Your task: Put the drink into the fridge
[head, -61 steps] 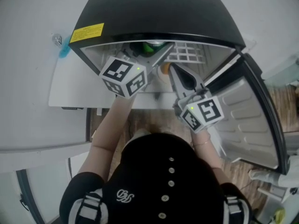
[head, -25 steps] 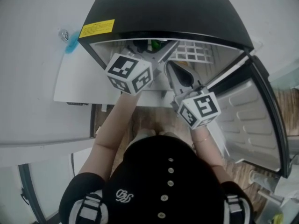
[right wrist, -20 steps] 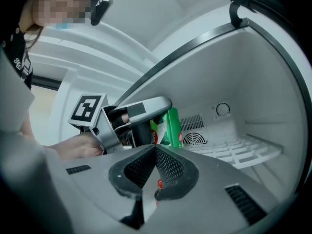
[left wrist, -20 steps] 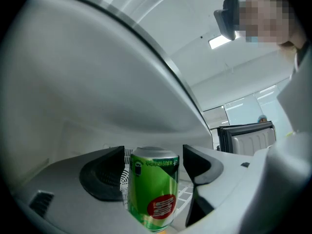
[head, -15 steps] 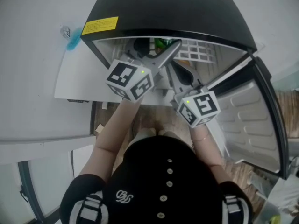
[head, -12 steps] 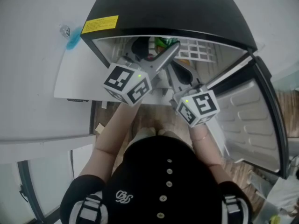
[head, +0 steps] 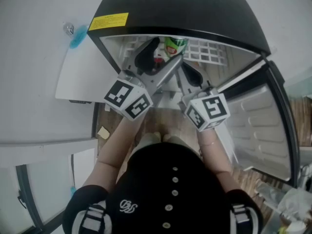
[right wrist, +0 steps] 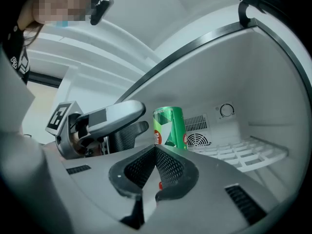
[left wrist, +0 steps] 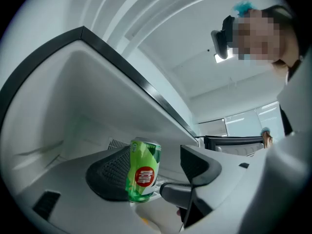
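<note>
Drink can [left wrist: 143, 169]: upright inside the fridge [head: 175, 13], between the left claw's [left wrist: 165, 169] spread jaws, just beside its left pad.
Left claw: released; drawn back nearer than before.
Right claw [right wrist: 155, 152]: clenched, empty; the can stands just beyond.

Head view: above the person [head: 170, 189], facing steeply down onto the fridge [head: 180, 13] top and open compartment. Left gripper view: low inside, tilted up, close to the green can [left wrist: 143, 169]. Right gripper view: faces the back wall [right wrist: 229, 128], slightly farther. All three share the can.
</note>
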A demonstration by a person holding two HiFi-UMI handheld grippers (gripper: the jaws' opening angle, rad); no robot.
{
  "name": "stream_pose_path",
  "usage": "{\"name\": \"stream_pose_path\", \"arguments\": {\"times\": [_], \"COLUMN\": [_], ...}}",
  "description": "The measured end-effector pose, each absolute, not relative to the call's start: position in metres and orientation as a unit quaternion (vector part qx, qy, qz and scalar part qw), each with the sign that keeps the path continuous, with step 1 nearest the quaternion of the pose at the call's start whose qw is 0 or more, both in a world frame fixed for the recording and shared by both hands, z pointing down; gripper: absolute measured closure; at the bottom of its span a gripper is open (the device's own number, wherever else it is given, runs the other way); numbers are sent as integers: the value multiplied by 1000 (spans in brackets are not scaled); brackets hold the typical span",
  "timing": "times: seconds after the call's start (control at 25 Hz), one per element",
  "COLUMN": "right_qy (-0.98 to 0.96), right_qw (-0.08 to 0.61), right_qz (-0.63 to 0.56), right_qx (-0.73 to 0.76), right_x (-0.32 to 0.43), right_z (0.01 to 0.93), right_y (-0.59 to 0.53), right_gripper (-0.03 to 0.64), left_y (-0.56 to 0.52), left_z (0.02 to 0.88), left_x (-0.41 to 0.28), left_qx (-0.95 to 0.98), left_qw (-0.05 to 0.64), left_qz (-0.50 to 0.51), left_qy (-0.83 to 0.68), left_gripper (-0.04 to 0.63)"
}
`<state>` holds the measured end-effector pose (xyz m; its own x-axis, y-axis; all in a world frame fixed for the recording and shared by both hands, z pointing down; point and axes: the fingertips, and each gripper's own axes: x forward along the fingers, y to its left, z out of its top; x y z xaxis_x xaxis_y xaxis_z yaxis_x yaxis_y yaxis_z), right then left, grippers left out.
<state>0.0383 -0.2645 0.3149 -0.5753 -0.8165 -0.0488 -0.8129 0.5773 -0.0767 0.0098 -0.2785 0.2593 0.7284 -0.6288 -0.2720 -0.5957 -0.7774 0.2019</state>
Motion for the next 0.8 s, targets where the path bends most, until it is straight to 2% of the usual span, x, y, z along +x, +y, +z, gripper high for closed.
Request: {"name": "stream_pose_path", "arguments": {"times": [0.24,0.32,0.36,0.56,0.8], "right_qy": [890,891,892,889,885], "right_qw": [38,36,34,23,23], "right_qz": [-22,-23,-23,-21,-19], "right_qx": [-453,-452,-451,-458,-465], "right_x": [31,28,27,24,22], "right_z": [316,317,317,318,314], "right_y": [-265,-265,-265,-268,-271], "right_gripper": [609,609,609,609,609], "left_y": [-269,-267,-265,-259,-255], "left_z": [269,275,279,305,318], "left_x": [-4,-10,-12,-16,-14], "left_qx": [924,920,917,913,921], "left_qw": [51,57,63,94,92], "left_qz": [-170,-170,-171,-160,-135], "left_qy": [-338,-349,-354,-363,-353], "left_gripper": [426,548,578,589,591]}}
